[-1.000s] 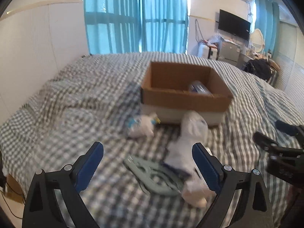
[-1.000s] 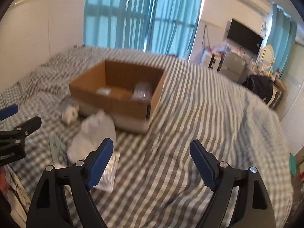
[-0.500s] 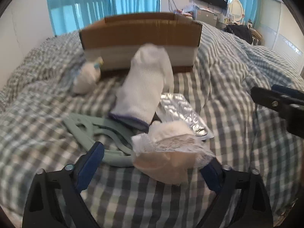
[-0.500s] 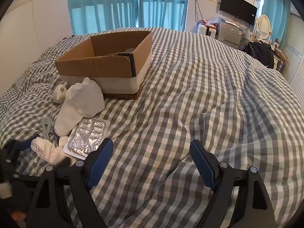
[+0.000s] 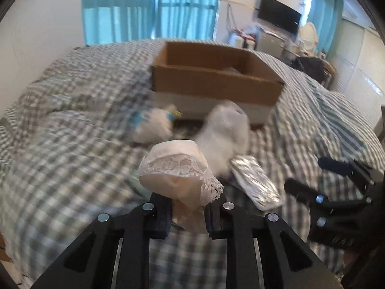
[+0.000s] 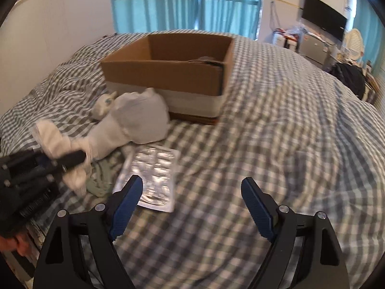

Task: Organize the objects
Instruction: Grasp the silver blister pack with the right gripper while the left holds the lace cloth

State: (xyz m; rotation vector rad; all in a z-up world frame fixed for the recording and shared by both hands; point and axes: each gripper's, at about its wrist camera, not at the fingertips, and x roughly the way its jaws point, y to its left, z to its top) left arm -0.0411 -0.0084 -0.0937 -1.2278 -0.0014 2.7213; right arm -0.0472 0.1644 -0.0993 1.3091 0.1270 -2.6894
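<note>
My left gripper (image 5: 188, 210) is shut on a cream lace-trimmed cloth (image 5: 178, 173) and holds it above the bed; it also shows in the right wrist view (image 6: 54, 144). My right gripper (image 6: 192, 197) is open and empty, low over the bed next to a silver blister pack (image 6: 151, 175). A white sock (image 6: 134, 122), a small white bundle with blue marks (image 6: 103, 104) and a pale green hanger (image 6: 101, 180) lie in front of an open cardboard box (image 6: 168, 72). Something lies inside the box, mostly hidden.
The checked bedspread (image 6: 276, 132) covers the whole bed, with folds at the left. A white wall (image 5: 36, 36) is left of the bed. Blue curtains (image 6: 182, 2), a TV (image 6: 323, 22) and cluttered furniture stand behind and to the right.
My left gripper has closed on the lace cloth and lifted it off the bed. My right gripper has moved lower and closer to the blister pack, staying open.
</note>
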